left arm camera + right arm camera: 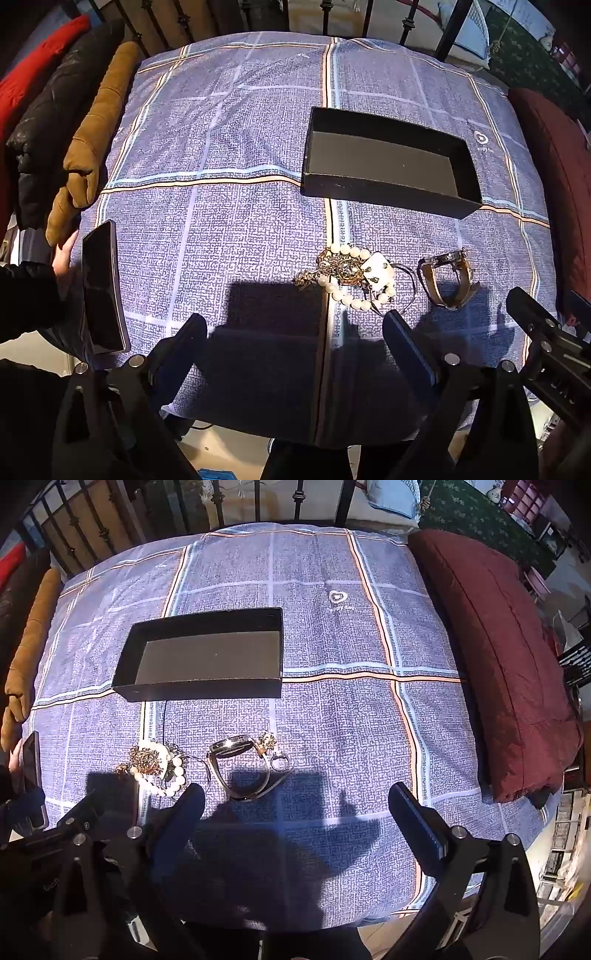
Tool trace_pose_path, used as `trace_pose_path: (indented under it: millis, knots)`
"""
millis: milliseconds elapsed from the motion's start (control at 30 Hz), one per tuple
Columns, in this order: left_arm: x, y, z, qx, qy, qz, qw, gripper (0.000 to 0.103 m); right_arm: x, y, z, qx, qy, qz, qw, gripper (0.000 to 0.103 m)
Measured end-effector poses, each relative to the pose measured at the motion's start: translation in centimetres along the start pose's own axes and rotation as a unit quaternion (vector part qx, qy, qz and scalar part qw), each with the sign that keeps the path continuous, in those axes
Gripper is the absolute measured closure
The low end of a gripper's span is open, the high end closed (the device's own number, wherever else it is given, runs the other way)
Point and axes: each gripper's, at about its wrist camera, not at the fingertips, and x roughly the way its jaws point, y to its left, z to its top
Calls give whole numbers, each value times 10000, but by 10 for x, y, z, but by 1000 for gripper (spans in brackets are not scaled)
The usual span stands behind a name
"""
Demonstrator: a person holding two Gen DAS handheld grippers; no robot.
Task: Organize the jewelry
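Both grippers hang wide and empty over the near edge of the bed [240, 147]. The left gripper [295, 332] sits just short of the pearl bracelet [351, 291], and the right gripper [295, 808] faces the watch [236, 771]. That split seems sensible, since each has its own piece straight ahead.

All the jewelry lies loose on the cover in a row. The pearls are tangled with a gold chain [332, 271], the watch stands on its strap beside them, and a ring [280, 763] and a small brooch [266, 740] touch the watch's right side.

Beyond them the box [388, 162] sits open with nothing inside, its long side toward the pile, likely so pieces can be lifted straight forward into it. Nothing has been sorted yet. The tangle may lift as one clump.

A phone [103, 288] is held at the left.
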Motion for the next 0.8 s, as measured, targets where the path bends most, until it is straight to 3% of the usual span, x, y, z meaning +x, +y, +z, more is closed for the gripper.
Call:
trace_pose_path:
  millis: [200,800]
  knots:
    - [1,-12,-3,82,-86,128,9998,9,1,2,-1,-13,-16,43,10000,5]
    - [-5,0,1,135,-150,122,9997,8,1,6,2,-54,-47,-51,10000,5]
